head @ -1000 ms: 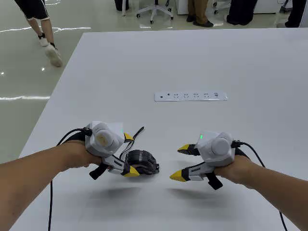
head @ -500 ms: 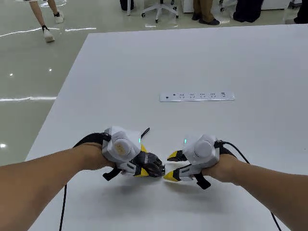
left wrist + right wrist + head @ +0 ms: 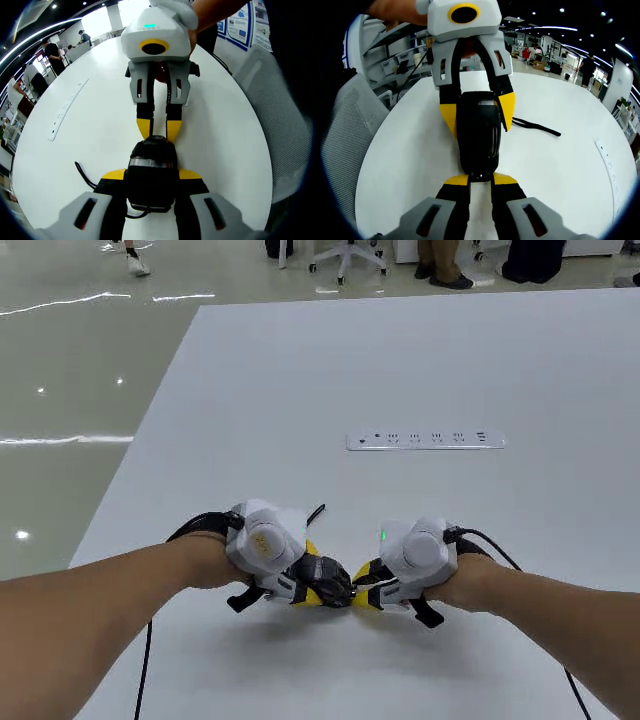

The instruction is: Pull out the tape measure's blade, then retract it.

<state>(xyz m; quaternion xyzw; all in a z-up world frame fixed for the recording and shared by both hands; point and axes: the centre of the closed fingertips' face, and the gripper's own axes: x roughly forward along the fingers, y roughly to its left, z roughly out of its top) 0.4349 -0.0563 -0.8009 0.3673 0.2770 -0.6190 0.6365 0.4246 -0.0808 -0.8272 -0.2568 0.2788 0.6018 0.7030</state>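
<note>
Bright, even light from ceiling lamps (image 3: 561,9) washes the white table (image 3: 400,370), streaks glare across the glossy floor (image 3: 60,360), leaves only soft shadows, and both gripper views bulge at their edges.

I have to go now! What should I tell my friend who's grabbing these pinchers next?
Left gripper: shut on the black tape measure, near the white table's front edge.
Right gripper: jaws nearly together at the case's blade end; grip unclear.
Done: case held; no blade out.
Left: pull blade out, then retract it.
</note>
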